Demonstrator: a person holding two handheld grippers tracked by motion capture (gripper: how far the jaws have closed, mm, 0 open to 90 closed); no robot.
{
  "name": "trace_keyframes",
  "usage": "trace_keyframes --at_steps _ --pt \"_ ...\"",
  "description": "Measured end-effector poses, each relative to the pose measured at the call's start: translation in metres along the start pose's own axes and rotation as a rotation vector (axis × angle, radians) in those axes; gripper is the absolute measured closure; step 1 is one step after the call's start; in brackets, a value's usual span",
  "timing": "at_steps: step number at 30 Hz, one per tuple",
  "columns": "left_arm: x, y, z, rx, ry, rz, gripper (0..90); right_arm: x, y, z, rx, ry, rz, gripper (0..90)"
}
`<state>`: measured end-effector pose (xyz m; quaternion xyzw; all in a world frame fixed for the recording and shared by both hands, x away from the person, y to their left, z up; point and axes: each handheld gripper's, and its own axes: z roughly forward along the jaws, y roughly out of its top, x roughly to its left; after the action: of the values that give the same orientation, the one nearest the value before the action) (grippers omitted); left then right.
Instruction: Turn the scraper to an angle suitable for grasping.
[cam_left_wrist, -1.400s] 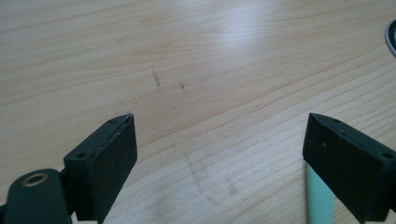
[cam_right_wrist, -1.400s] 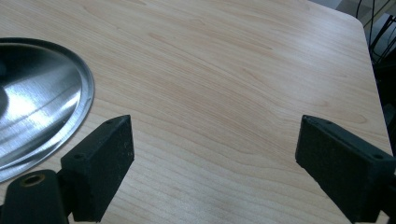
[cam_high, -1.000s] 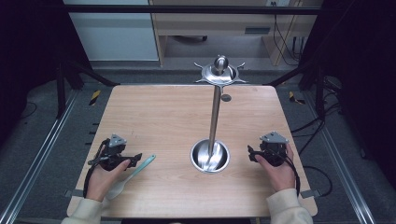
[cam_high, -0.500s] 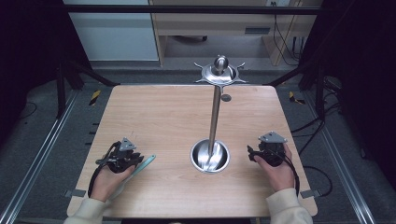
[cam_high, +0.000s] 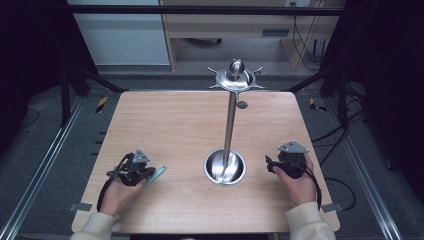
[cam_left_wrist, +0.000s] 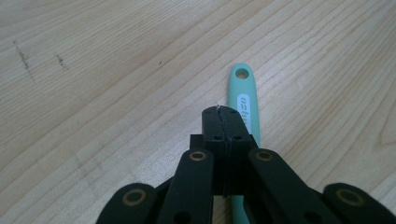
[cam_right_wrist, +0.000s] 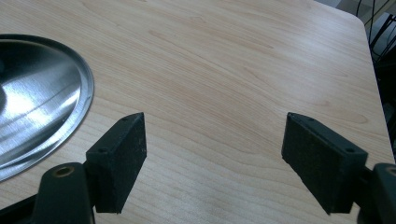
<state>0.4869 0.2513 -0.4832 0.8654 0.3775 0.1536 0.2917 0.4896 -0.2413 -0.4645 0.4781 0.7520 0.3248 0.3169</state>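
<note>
Wood table (cam_high: 190, 125): teal handle (cam_left_wrist: 245, 100) under L tongs (cam_left_wrist: 223, 112)

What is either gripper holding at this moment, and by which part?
The left gripper has its jaws shut over the teal handle, but whether they grip it cannot be told. The right gripper is open and holds nothing.

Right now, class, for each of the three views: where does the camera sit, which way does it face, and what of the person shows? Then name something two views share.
High view: above the person's side, looking forward and down on the table; both forearms, left gripper, right gripper.
Left gripper view: rides the left gripper, jaws closed, above the teal handle.
Right gripper view: rides the right gripper, jaws apart, facing bare wood.
Shared: the steel stand base appears in the high and right gripper views.
</note>
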Motion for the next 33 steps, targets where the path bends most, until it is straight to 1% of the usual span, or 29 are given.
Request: trace_keyframes --at_steps 3,4,5,6,8,9,10,11,12,13,14,15,17,19,20,22,23,24,25,26,27,28,29,30,31,32,33 --pt "-0.007 0.001 0.000 0.000 -0.031 0.019 90.0 0.000 0.000 -0.001 -0.002 0.001 0.005 22.2" --pt "-0.007 0.001 0.000 0.000 -0.031 0.019 90.0 0.000 0.000 -0.001 -0.002 0.001 0.005 22.2" --pt "-0.014 0.002 0.001 0.004 -0.047 0.049 90.0 0.000 0.000 0.000 0.002 0.000 0.005 22.3" --pt "-0.017 0.003 0.001 0.005 -0.059 0.057 90.0 0.000 0.000 0.000 0.001 0.001 0.001 22.3" --pt "-0.025 0.003 0.000 0.016 -0.077 0.092 90.0 0.000 0.000 0.000 0.001 0.002 -0.002 22.4" --pt "-0.025 0.003 0.000 0.016 -0.077 0.092 90.0 0.000 0.000 0.000 0.001 0.002 -0.002 22.4" --pt "-0.031 0.004 -0.001 0.022 -0.094 0.116 90.0 0.000 0.000 0.000 -0.001 0.002 -0.005 22.5" --pt "-0.032 0.004 -0.001 0.027 -0.096 0.124 90.0 0.001 0.000 0.000 0.001 0.001 -0.006 22.5" --pt "-0.034 0.004 -0.001 0.028 -0.108 0.126 90.0 0.001 0.000 0.000 0.001 0.003 -0.005 22.6" --pt "-0.035 0.004 -0.002 0.035 -0.114 0.136 90.0 0.001 0.000 0.000 0.002 0.002 -0.006 22.6" --pt "-0.035 0.004 -0.002 0.035 -0.114 0.136 90.0 0.001 0.000 0.000 0.002 0.001 -0.004 22.6" --pt "-0.036 0.006 -0.003 0.044 -0.121 0.148 90.0 0.001 0.000 0.000 0.003 0.001 -0.004 22.6" --pt "-0.037 0.008 -0.003 0.042 -0.122 0.155 90.0 0.001 0.000 0.000 0.004 0.004 -0.004 22.6" --pt "-0.037 0.013 -0.005 0.049 -0.111 0.174 90.0 0.001 0.000 0.000 0.003 0.004 -0.007 22.6" --pt "-0.037 0.013 -0.005 0.049 -0.111 0.174 90.0 0.001 0.000 0.000 0.002 0.002 -0.010 22.6" --pt "-0.039 0.019 -0.010 0.059 -0.103 0.194 90.0 0.002 0.000 -0.001 0.001 0.004 -0.007 22.6" --pt "-0.039 0.019 -0.010 0.059 -0.103 0.194 90.0 0.002 0.000 -0.001 0.000 0.004 -0.010 22.6" --pt "-0.037 0.023 -0.012 0.072 -0.102 0.196 89.2 0.002 0.000 -0.001 0.002 0.005 -0.009 22.6" --pt "-0.036 0.026 -0.013 0.090 -0.102 0.206 88.2 0.002 0.000 0.000 0.003 0.004 -0.009 22.6" --pt "-0.036 0.026 -0.013 0.090 -0.102 0.206 87.4 0.002 0.000 0.000 0.003 0.004 -0.009 22.6" --pt "-0.037 0.031 -0.014 0.097 -0.106 0.214 86.6 0.003 0.000 0.000 0.005 0.007 -0.010 22.6" --pt "-0.038 0.034 -0.014 0.112 -0.118 0.230 85.1 0.003 0.000 0.000 0.005 0.007 -0.010 22.6" --pt "-0.038 0.035 -0.014 0.123 -0.130 0.237 82.5 0.003 0.000 0.000 0.002 0.009 -0.012 22.6" --pt "-0.039 0.037 -0.014 0.156 -0.147 0.248 80.4 0.003 0.000 0.000 0.002 0.009 -0.012 22.6" --pt "-0.040 0.039 -0.013 0.170 -0.148 0.248 77.7 0.003 0.000 0.000 0.002 0.008 -0.014 22.6" --pt "-0.040 0.041 -0.014 0.176 -0.152 0.258 76.1 0.003 0.000 0.000 0.004 0.007 -0.011 22.5" --pt "-0.041 0.043 -0.014 0.174 -0.158 0.257 75.8 0.003 0.000 0.000 0.004 0.006 -0.011 22.5"
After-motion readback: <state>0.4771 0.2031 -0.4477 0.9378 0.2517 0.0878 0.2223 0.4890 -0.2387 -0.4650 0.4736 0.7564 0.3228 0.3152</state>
